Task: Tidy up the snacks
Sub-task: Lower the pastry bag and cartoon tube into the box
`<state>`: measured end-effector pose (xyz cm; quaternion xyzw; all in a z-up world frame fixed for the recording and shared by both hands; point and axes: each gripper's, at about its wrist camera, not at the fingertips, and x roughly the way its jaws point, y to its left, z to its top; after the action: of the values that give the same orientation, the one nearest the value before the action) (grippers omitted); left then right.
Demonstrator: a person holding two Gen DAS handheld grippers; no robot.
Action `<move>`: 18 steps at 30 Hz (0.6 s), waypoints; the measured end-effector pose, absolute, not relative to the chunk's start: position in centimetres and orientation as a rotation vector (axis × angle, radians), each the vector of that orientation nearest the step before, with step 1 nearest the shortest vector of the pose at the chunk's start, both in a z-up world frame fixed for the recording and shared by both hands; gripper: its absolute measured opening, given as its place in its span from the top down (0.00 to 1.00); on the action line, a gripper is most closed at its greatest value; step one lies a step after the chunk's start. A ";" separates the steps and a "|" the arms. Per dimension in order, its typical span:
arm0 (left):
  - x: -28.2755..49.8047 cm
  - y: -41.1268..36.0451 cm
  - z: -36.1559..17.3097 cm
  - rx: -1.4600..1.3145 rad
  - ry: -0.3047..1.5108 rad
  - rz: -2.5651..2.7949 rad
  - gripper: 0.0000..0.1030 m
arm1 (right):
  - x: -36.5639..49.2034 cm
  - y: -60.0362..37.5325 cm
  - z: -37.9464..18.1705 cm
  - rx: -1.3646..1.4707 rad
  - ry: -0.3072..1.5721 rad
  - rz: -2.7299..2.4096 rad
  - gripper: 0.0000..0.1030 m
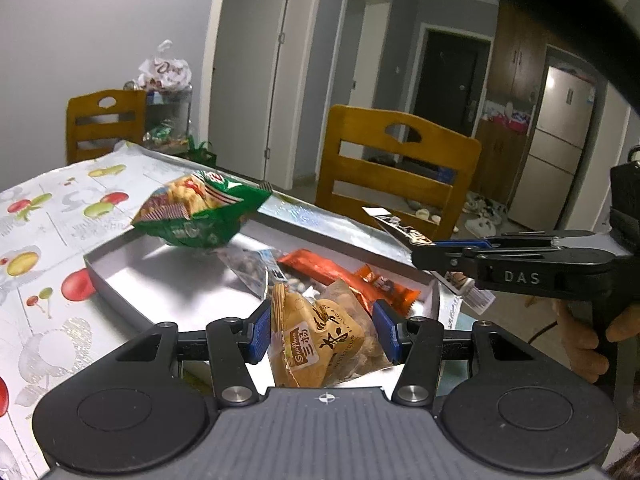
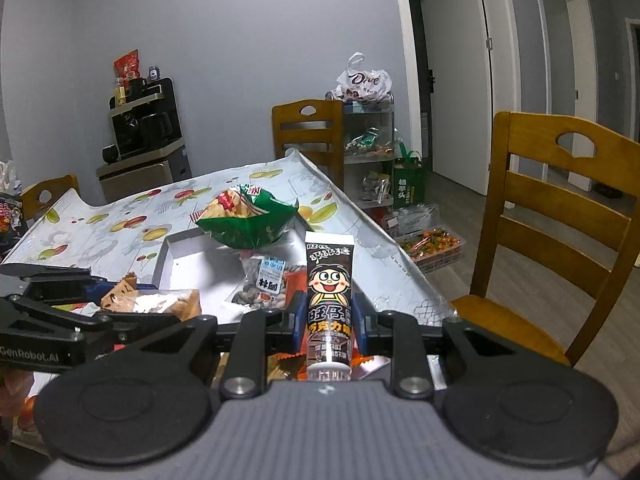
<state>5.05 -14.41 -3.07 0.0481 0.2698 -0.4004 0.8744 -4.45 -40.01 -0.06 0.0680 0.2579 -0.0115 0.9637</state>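
My left gripper [image 1: 322, 330] is shut on a tan pastry packet [image 1: 316, 340], held over the near edge of the grey tray [image 1: 120, 280]. My right gripper [image 2: 327, 320] is shut on a dark chocolate tube [image 2: 329, 292] with a cartoon face, upright over the tray's [image 2: 172, 256] near right corner. In the tray lie a green chip bag [image 1: 200, 208], a clear bag of nuts [image 1: 248, 268] and orange wrapped bars [image 1: 340, 276]. The right gripper [image 1: 432, 256] with its tube also shows at the right of the left wrist view. The left gripper [image 2: 132, 300] with its packet shows at the left of the right wrist view.
The tray sits on a table with a fruit-print cover [image 1: 48, 216]. Wooden chairs [image 1: 396, 168] stand at the far side and right [image 2: 560, 208]. A snack-filled shelf cart [image 2: 368, 148] and a box of sweets on the floor [image 2: 432, 244] are beyond the table.
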 end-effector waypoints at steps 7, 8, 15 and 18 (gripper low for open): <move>4.9 -14.7 -3.5 0.101 0.587 -0.844 0.49 | -3.8 -39.7 -0.9 0.149 0.538 -0.020 0.78; 4.8 -14.7 -3.5 0.103 0.588 -0.846 0.49 | -3.7 -39.6 -0.9 0.152 0.539 -0.020 0.78; 4.6 -15.1 -3.8 0.113 0.596 -0.851 0.49 | -3.1 -39.6 -1.3 0.153 0.549 -0.021 0.78; 4.7 -15.3 -4.2 0.114 0.602 -0.845 0.49 | -2.8 -39.5 -1.6 0.152 0.555 -0.022 0.78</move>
<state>4.71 -15.27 -4.16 0.0545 0.2874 -0.4038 0.8668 -2.83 -39.48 -1.58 0.0750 0.2737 -0.0110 0.9588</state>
